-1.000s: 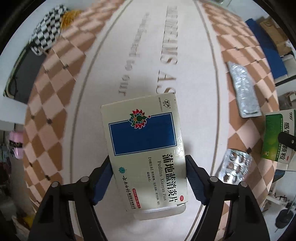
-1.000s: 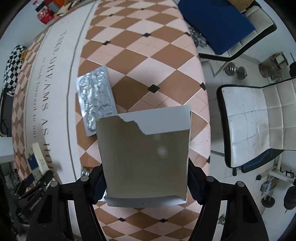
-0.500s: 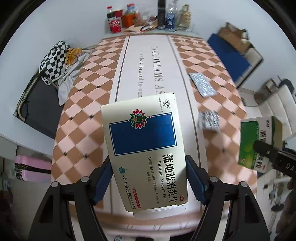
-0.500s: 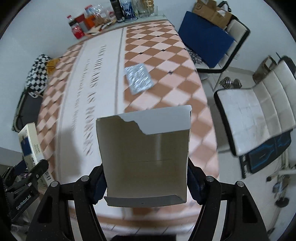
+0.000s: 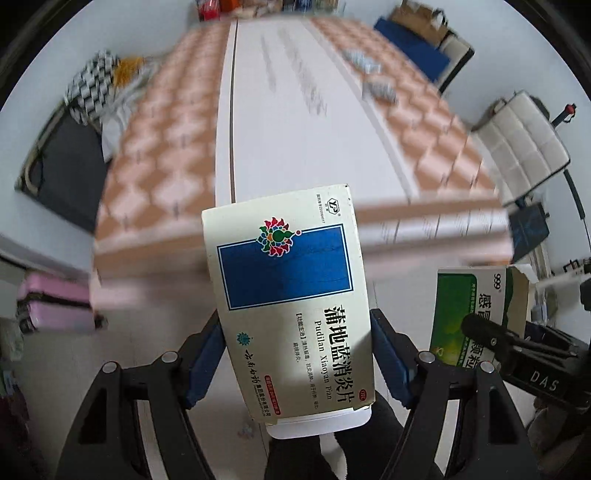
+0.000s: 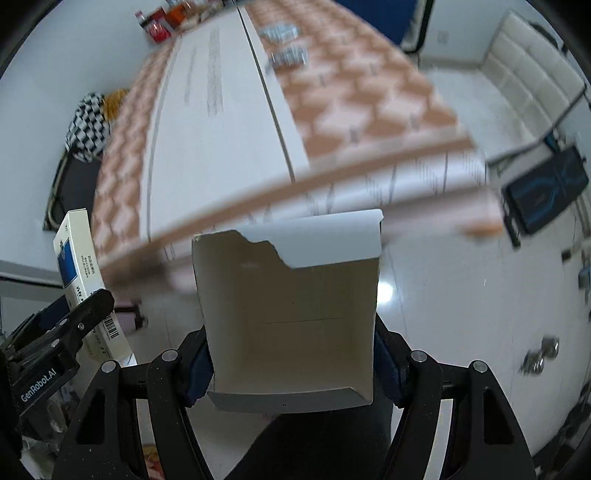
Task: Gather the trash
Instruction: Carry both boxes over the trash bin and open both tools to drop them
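Left hand-held gripper (image 5: 297,354): pads clamp the long sides of the cream-and-blue medicine box (image 5: 291,291), held flat-face to the camera, one white end flap poking out toward the lens.
Right hand-held gripper (image 6: 291,362): pads pinch the torn green carton (image 6: 290,306); the right wrist view shows its plain cardboard inside and a ragged torn top edge, while the left wrist view shows its green printed face at the right.
Person: dark clothing fills the bottom of both views, directly below the boxes.
Position: both boxes hang clear of the surface (image 5: 295,122), out past its near edge and over the pale floor (image 6: 461,295).
Left on the surface: two foil blister packs (image 6: 286,55), near each other on the checked cloth, well apart from both grippers; blurred.
Far end: bottles and cans (image 6: 162,26) clustered at the surface's far edge; too smeared to sort.
Step in hand (judgement): carrying two picked-up boxes away to a disposal point; no bin shows in either view.
Next move (judgement): find the bin, bring each box over its mouth, spread the pads to drop. Then go back for the blister packs; thin and flat, they likely call for an edge pinch.
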Demonstrator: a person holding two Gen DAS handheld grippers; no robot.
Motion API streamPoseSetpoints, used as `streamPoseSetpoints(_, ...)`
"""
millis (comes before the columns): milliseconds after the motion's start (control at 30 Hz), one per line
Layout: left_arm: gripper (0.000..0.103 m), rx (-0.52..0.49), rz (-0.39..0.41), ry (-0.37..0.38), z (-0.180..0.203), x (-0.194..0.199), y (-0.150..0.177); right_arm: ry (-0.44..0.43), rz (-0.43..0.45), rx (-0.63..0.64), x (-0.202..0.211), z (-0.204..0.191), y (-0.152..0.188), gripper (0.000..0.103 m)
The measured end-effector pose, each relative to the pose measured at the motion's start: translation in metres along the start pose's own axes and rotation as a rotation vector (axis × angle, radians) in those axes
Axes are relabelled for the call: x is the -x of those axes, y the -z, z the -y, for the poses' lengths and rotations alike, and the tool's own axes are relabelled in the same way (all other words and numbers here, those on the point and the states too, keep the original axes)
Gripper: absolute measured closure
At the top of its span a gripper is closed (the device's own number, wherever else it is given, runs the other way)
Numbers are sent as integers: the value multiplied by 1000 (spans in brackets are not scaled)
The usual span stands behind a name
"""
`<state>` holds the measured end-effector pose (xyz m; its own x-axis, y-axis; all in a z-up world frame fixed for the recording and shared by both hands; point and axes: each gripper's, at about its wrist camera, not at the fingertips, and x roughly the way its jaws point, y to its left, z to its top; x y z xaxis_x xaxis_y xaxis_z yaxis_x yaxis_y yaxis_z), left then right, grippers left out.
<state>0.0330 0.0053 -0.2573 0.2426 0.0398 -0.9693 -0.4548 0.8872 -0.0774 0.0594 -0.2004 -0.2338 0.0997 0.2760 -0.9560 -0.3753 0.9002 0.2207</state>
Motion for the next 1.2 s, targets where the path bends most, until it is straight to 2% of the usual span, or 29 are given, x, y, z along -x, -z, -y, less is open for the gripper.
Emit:
streamPoseSetpoints(100, 30, 32, -82, 30, -5, -41, 31, 1, -76, -24, -41, 17, 39, 30)
streamPoseSetpoints(167, 30, 81, -149, 82, -10, -83, 50, 10, -119, -36, -72, 26, 59, 30)
streamPoseSetpoints(333, 30, 180, -267, 145, -21, -194, 80, -12, -191, -108, -164, 57, 95, 30)
streamPoseSetpoints(500, 30, 273, -345, 175, -36, -297, 87, -41, -226, -178, -261, 85, 111, 29)
streamPoseSetpoints(633, 30, 269, -378, 176, -42, -363, 82, -41, -247, -190, -324, 99, 114, 29)
streamPoseSetpoints(767, 29, 277, -401, 200, -44, -403, 79, -44, -267, -193, -378, 107, 100, 29)
streamPoseSetpoints(900, 28, 282, -408, 215, -42, -425, 79, -52, -275, -181, -423, 108, 87, 28)
streamPoseSetpoints(967, 21, 280, -410, 200, -41, -430, 80, -65, -276, -182, -435, 104, 82, 27)
streamPoseSetpoints(1000, 8, 281, -408, 199, -42, -430, 81, -77, -279, -182, -442, 103, 81, 25)
streamPoseSetpoints(1033, 2, 278, -406, 194, -43, -428, 82, -81, -278, -180, -446, 102, 81, 24)
streamPoseSetpoints(1133, 2, 254, -395, 149, -49, -422, 87, -92, -279, -167, -455, 97, 77, 17)
streamPoseSetpoints(1167, 2, 244, -387, 131, -51, -417, 88, -92, -280, -164, -456, 95, 77, 8)
streamPoseSetpoints(1200, 2, 233, -379, 113, -53, -412, 90, -96, -276, -159, -456, 93, 76, 4)
